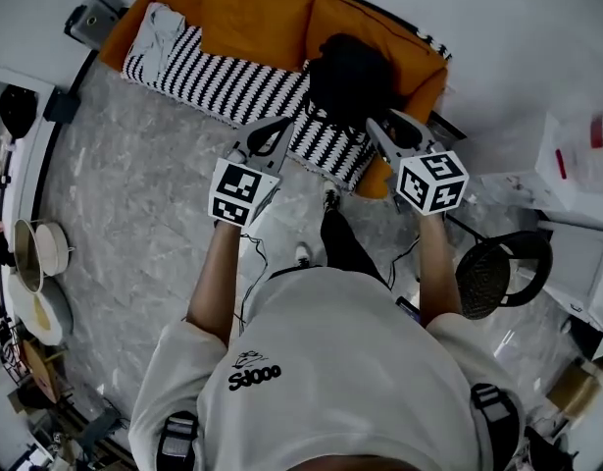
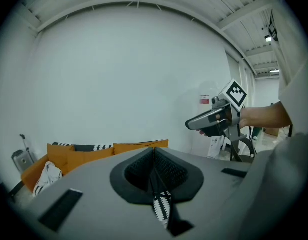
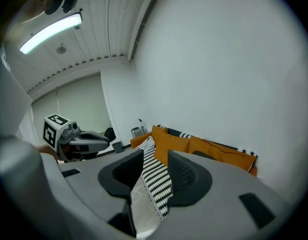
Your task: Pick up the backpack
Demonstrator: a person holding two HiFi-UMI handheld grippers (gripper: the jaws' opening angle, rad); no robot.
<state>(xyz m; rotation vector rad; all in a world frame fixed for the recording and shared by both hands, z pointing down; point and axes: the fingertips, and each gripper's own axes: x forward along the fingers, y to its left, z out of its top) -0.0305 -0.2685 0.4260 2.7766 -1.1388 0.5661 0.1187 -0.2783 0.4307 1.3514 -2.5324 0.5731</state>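
The black backpack (image 1: 350, 78) is seen on the orange sofa (image 1: 252, 23) at twelve o'clock; the left gripper (image 1: 281, 127) is held clenched and empty, the right gripper (image 1: 383, 123) released.

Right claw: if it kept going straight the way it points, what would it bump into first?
Probably the black-and-white striped sofa seat cover, which shows between the open jaws of the right claw. The black fabric backpack sits close beside that line, so depth leaves some doubt.
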